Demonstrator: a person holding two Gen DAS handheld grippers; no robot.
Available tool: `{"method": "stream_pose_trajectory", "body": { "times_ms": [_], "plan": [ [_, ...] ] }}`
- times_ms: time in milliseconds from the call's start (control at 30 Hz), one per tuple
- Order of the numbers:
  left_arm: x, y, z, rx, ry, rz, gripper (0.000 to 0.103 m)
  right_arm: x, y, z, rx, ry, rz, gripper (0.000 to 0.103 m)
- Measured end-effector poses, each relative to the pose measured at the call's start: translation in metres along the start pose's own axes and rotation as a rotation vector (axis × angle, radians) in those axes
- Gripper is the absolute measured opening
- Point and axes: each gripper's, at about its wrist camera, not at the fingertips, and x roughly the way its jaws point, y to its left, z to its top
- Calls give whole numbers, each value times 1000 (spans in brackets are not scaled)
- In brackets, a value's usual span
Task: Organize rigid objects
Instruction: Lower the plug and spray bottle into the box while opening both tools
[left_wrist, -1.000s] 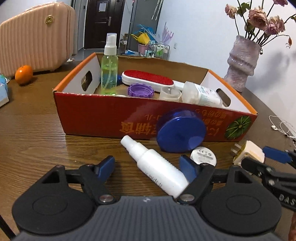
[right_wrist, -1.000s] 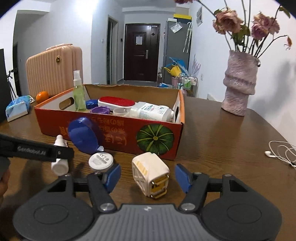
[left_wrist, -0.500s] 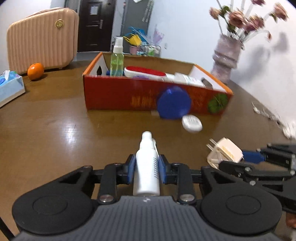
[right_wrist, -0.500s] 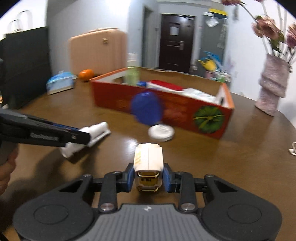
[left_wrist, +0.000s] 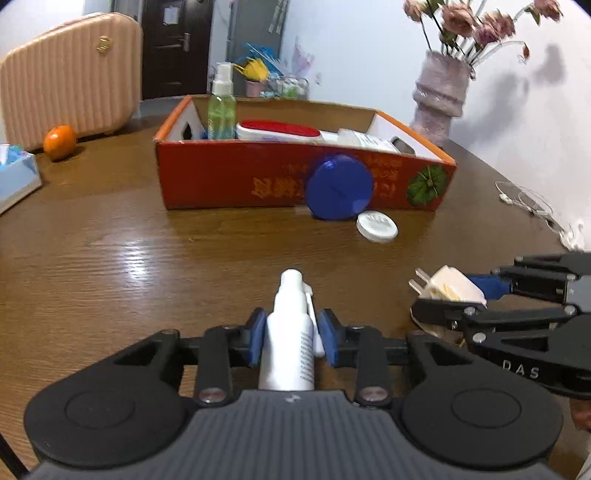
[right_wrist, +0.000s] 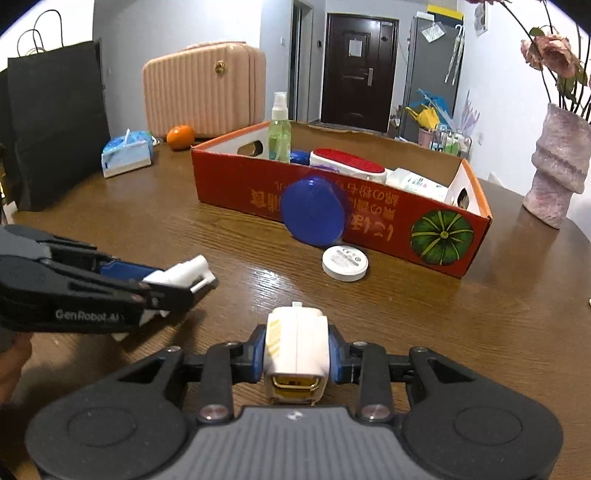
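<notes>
Two grippers each clamp an item for boxing: left gripper (left_wrist: 291, 341) grips a white spray bottle (left_wrist: 290, 332), right gripper (right_wrist: 296, 354) a plug adapter (right_wrist: 295, 347), both short of the red box (right_wrist: 332, 199).

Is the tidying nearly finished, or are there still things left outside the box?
Partly done. The red box already holds a green spray bottle, a red brush and other bits. In hand: the left gripper is shut on a white spray bottle, and the right gripper on a white plug. Left on the table: a blue lid leaning on the box and a white disc.
</notes>
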Motion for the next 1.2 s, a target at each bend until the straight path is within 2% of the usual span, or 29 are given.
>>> {"method": "stream_pose_trajectory", "body": {
  "times_ms": [200,333,467,567,667,833,1000,1067,1133,1200],
  "plan": [
    [-32,7,20,-46,-166,-10,27,-10,-3,9,-1,-62,-15,31],
    [-40,11,42,-57,-241,-13,27,-17,-10,24,9,-124,-24,31],
    [-44,19,87,-35,-339,-17,27,-18,-24,54,3,-183,-27,31],
    [-36,26,126,-11,-398,18,27,-14,-43,88,16,-235,-16,31],
    [-6,42,156,-38,-373,49,27,5,-72,117,76,-247,-28,31],
    [50,56,164,-55,-320,102,27,63,-111,142,164,-166,-83,31],
    [81,64,152,-52,-286,112,27,98,-123,133,237,-94,-28,31],
    [87,66,149,-42,-266,121,28,104,-123,126,228,-59,-58,31],
    [91,66,146,-19,-243,119,28,102,-123,121,207,-50,-95,24],
    [94,64,144,-2,-231,130,28,95,-119,120,163,-68,-151,26]
  ]
}}
